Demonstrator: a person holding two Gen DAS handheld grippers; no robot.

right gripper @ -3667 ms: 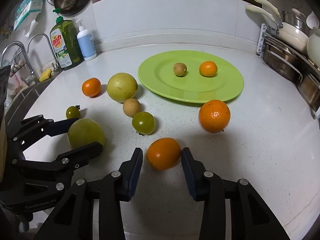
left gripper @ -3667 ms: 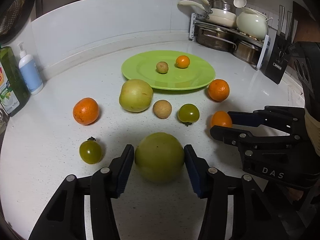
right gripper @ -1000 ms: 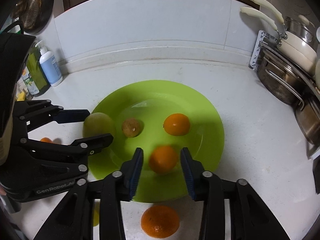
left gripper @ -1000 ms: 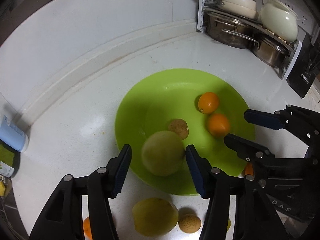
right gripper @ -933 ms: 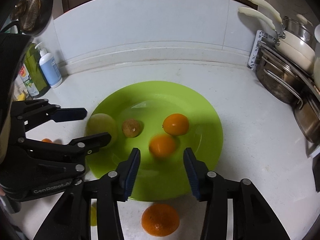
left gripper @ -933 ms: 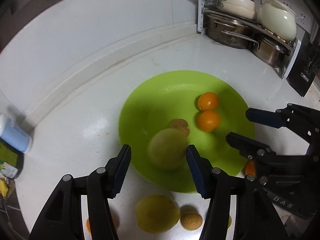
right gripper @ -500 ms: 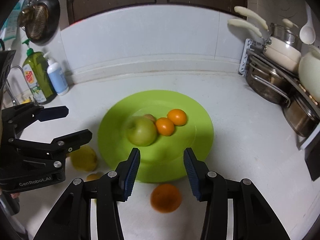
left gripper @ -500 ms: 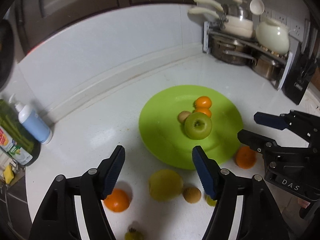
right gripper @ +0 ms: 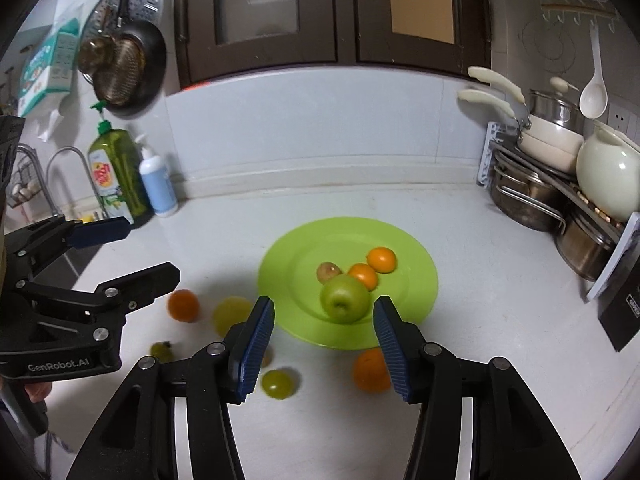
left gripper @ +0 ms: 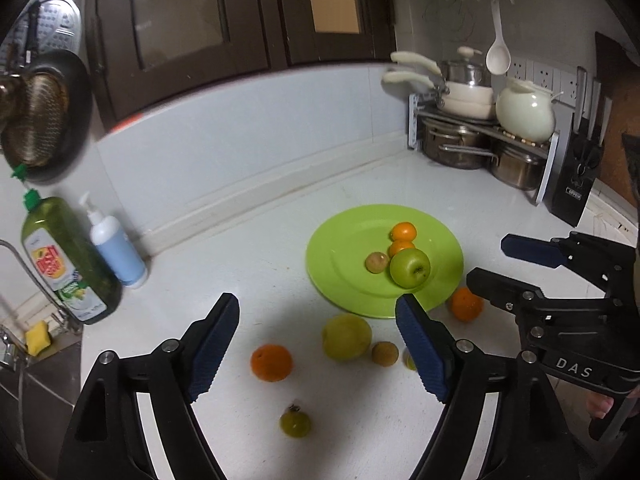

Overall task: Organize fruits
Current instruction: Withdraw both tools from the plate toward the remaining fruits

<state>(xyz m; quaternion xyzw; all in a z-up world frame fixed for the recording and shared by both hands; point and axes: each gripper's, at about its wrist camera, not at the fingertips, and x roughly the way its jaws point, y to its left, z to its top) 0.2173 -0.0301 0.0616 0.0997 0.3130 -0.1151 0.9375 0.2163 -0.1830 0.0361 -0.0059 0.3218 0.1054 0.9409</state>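
Both grippers hang above the desk with fingers spread wide, holding nothing — left gripper, right gripper. The green apple sits on the green plate against two oranges; other fruits lie scattered on the desk just beside the plate.

Left wrist camera sits high above the counter, looking forward and down between its own blue-padded fingers at the green plate, which lies well ahead and right of centre. Right wrist camera rides just as high, further right, facing the same way, with the green plate near dead centre beyond its fingers. Each view catches the other tool: the right gripper juts in right of the plate, the left gripper juts in left of it. Both share the plate, the pot rack behind it to the right, and the soap bottles behind it to the left.
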